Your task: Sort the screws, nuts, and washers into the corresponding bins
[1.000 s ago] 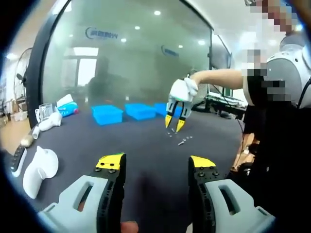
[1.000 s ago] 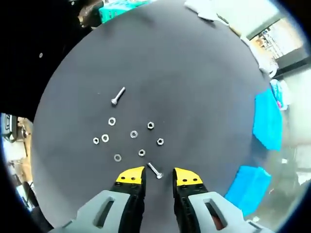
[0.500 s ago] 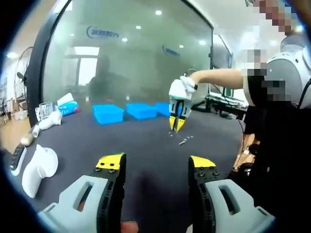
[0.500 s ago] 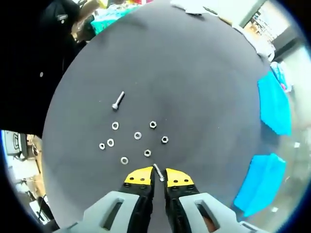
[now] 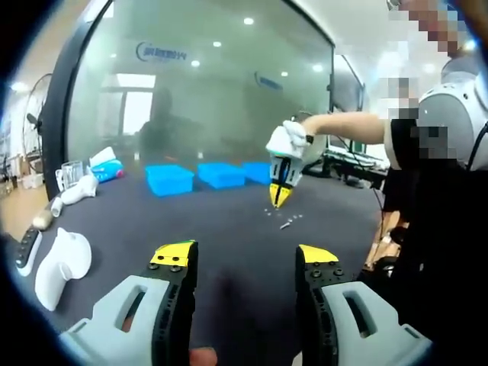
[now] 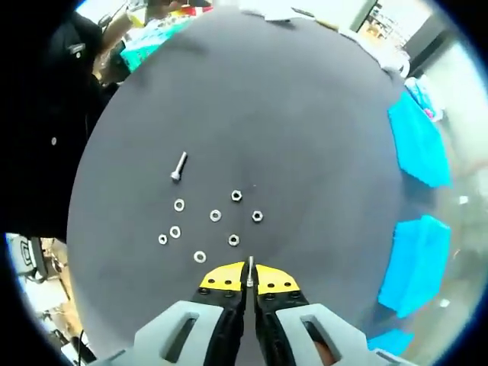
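Note:
In the right gripper view my right gripper [image 6: 250, 280] is shut on a small silver screw [image 6: 250, 268] that stands up between its yellow tips, above the dark mat [image 6: 305, 137]. A second screw [image 6: 178, 165] lies farther out, with several nuts and washers [image 6: 216, 216] scattered between. Blue bins [image 6: 418, 141] sit along the mat's right side. In the left gripper view my left gripper [image 5: 244, 255] stands open with nothing in it, low over the near mat. The right gripper [image 5: 280, 194] hangs shut over the loose parts [image 5: 286, 221], in front of three blue bins [image 5: 168, 179].
White moulded objects [image 5: 61, 259], a remote-like device [image 5: 29, 248], clear cups [image 5: 69, 175] and a tissue pack [image 5: 107, 168] line the left side. A person [image 5: 435, 198] stands at the right edge of the table. A glass wall rises behind the bins.
My right gripper has shut on the nearest screw and raised it off the mat; the parts look smaller from higher up. My left gripper has stayed still and open.

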### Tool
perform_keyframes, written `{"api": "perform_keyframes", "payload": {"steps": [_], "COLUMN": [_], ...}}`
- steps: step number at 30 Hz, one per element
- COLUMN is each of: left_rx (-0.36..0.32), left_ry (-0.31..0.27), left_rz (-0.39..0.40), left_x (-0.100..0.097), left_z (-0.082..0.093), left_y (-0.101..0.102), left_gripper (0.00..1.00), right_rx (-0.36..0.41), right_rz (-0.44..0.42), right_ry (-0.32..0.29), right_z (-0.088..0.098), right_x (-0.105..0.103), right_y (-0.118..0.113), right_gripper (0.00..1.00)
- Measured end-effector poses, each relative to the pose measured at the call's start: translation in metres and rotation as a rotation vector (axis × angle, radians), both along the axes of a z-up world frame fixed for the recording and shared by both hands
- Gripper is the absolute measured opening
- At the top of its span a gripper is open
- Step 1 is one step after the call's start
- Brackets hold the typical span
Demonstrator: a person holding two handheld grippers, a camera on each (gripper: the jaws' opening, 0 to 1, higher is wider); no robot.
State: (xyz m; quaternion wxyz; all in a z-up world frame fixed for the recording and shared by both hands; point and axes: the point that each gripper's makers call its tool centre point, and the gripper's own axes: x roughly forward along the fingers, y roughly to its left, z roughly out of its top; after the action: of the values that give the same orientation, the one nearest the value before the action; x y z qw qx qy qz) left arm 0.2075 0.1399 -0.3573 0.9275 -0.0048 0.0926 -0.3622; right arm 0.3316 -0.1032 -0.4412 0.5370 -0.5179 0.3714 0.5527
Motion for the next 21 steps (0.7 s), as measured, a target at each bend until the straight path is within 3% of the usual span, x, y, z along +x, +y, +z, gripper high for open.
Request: {"api": "perform_keyframes", "payload": {"steps": [4,9,17,21], "left_rx": [-0.003,-0.005,-0.015,-0.008], "left_ry": [-0.009,-0.015,-0.031,-0.041], "left_rz": [-0.005,-0.015,-0.031,-0.041], "left_x": [0.001,0.001,0.004,0.004], "left_z": [0.004,0.006,0.016,0.021], "left_y": [-0.002,-0.005,-0.014,-0.019], "left_gripper": [0.50,0.50,0.50,0.50], "right_rx": [0.058,0.128,0.377,0.469], "right_rz": [-0.040,-0.097,-0.258,-0.335], "right_ry": [-0.030,-0.110,-0.228,-0.292], "right_z": [0.011,0.029,0.060,0.067], "right_x": [-0.002,-0.009,-0.030,-0.042], "right_y": [-0.004,-0.017,-0.029,-0.044], "right_gripper": [0.01,0.01,0.01,0.01]}}
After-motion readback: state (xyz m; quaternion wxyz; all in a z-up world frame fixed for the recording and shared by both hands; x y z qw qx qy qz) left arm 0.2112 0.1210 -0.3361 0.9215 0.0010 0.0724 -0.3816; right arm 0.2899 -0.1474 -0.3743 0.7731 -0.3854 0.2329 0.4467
